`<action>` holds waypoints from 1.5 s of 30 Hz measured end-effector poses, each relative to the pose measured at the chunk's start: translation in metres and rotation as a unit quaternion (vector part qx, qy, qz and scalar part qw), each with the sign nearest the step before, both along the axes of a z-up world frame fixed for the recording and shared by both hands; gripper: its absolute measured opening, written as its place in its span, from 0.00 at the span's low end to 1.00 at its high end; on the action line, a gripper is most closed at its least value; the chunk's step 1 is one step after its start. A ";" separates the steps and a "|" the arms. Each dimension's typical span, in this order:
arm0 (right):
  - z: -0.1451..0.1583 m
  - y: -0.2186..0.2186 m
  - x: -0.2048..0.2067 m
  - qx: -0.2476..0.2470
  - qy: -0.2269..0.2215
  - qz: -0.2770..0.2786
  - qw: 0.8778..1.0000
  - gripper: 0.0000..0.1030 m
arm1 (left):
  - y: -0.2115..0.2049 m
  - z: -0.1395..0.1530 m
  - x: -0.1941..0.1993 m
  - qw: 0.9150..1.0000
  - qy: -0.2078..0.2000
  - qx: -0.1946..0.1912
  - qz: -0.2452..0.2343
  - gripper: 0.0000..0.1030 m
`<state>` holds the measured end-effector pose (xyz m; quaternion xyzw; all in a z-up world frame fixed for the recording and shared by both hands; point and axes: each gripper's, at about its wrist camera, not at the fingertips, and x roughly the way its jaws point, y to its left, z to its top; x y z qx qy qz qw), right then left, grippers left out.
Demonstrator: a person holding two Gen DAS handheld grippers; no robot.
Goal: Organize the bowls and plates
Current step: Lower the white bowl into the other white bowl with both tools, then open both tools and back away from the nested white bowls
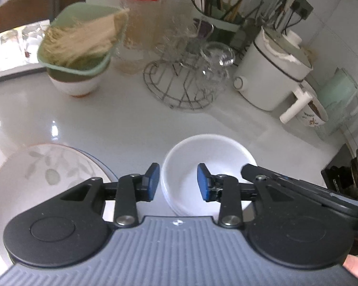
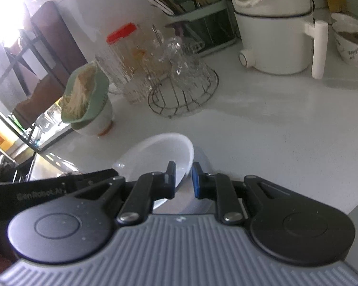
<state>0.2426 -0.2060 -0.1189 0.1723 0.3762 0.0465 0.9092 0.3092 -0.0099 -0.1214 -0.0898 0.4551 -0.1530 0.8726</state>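
A stack of white bowls (image 1: 210, 157) sits on the white counter (image 1: 131, 124). My left gripper (image 1: 178, 181) is open, its blue pads standing on either side of the stack's left rim without touching it. The right gripper's finger (image 1: 250, 172) comes in over the right rim. In the right wrist view my right gripper (image 2: 183, 178) is shut on the right rim of the top white bowl (image 2: 155, 155), which leans over a greyer bowl (image 2: 206, 166) beneath it. A leaf-patterned plate (image 1: 40, 176) lies to the left of the bowls.
Behind the bowls stand a wire rack with glass cups (image 1: 186, 83), a red-lidded jar (image 1: 140, 23), a green bowl of pale strands (image 1: 81, 47) on a white bowl, a white electric pot (image 1: 269, 71), a utensil holder (image 1: 222, 12) and a flowered bowl (image 1: 312, 116).
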 end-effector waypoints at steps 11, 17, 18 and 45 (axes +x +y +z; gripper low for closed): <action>0.046 -0.003 -0.027 0.006 -0.019 -0.015 1.000 0.34 | 0.010 0.058 -0.029 1.000 -0.019 -0.003 -0.012 0.39; 0.068 0.000 -0.051 0.009 -0.033 -0.019 0.999 0.34 | 0.014 0.086 -0.053 0.999 -0.038 -0.009 -0.023 0.39; 0.071 0.000 -0.055 0.008 -0.036 -0.020 0.999 0.34 | 0.014 0.089 -0.057 0.999 -0.041 -0.009 -0.025 0.39; 0.087 0.027 -0.166 -0.017 -0.067 -0.053 0.996 0.72 | 0.058 0.101 -0.151 0.996 -0.039 -0.003 -0.076 0.70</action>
